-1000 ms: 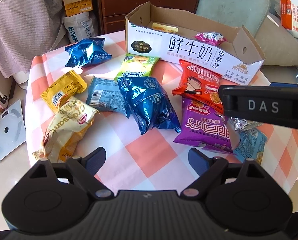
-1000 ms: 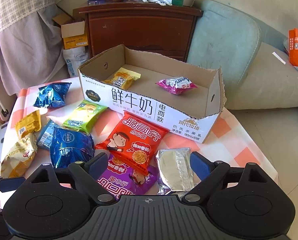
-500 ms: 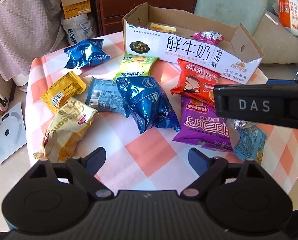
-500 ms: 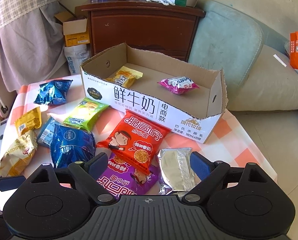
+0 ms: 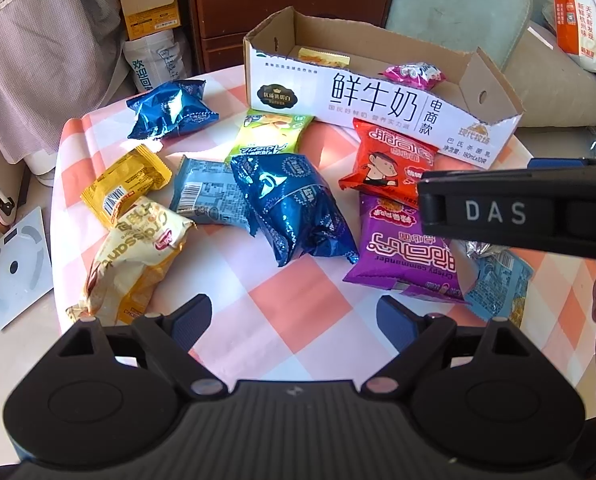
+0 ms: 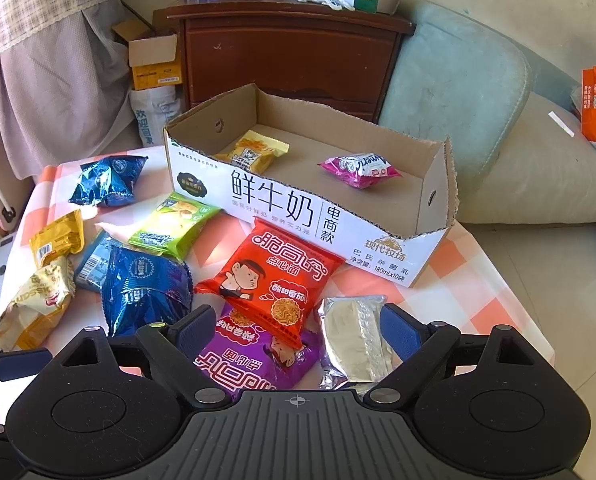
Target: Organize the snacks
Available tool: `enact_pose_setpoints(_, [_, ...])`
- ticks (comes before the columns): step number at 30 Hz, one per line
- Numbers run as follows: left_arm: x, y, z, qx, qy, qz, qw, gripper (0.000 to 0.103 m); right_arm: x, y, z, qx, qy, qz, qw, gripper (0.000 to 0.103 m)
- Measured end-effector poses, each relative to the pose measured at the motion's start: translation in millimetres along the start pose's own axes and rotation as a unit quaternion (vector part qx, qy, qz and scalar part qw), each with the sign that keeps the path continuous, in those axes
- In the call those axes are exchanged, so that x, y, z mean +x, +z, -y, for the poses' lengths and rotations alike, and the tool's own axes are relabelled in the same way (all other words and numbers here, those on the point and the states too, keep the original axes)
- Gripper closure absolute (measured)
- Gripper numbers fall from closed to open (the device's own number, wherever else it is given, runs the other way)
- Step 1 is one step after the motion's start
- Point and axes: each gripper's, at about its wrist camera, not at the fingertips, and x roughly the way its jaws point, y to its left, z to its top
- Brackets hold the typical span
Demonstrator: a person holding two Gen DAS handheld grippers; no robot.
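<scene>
Nearest the right wrist camera, the right gripper (image 6: 294, 330) hangs spread wide with nothing between its fingers, above a purple snack bag (image 6: 254, 356) and a silver foil packet (image 6: 356, 340) on the checked desk (image 6: 462, 292). Across in the left view, the left gripper (image 5: 294, 316) is equally wide and empty over bare cloth, with a croissant pack (image 5: 134, 256) just left of it. Farther out lie a large blue foil bag (image 5: 294, 208), a red noodle bag (image 6: 272, 276) overlapping the purple one, a green packet (image 6: 174, 226) and a small yellow sachet (image 5: 126, 186). Beyond them the cardboard box (image 6: 294, 208) stands at the desk's far edge, holding a yellow snack (image 6: 252, 154) and a pink packet (image 6: 358, 168), seemingly lying flat and well apart.
</scene>
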Motion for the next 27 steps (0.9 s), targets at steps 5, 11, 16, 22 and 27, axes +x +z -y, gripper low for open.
enact_pose_setpoints(5, [-1,0,-1,0.001,0.003,0.003,1.0,0.014,1,0,1,0.0,-0.001,-0.001,1.0,0.012])
enact_pose_setpoints(11, [-3,-1,1,0.005,0.007,0.01,0.9999,0.014,1,0,1,-0.001,-0.006,0.001,1.0,0.012])
enact_pose_setpoints(16, [-6,-2,2,0.009,0.014,0.02,0.9997,0.014,3,-1,1,0.001,-0.01,0.002,1.0,0.012])
enact_pose_setpoints(22, [-11,-1,0,0.011,0.023,0.035,0.9991,0.014,2,-1,1,0.003,-0.018,0.003,1.0,0.012])
enact_pose_setpoints(27, [-13,-1,-6,0.013,0.041,0.049,0.9978,0.014,-2,-2,3,0.007,-0.019,0.005,1.0,0.012])
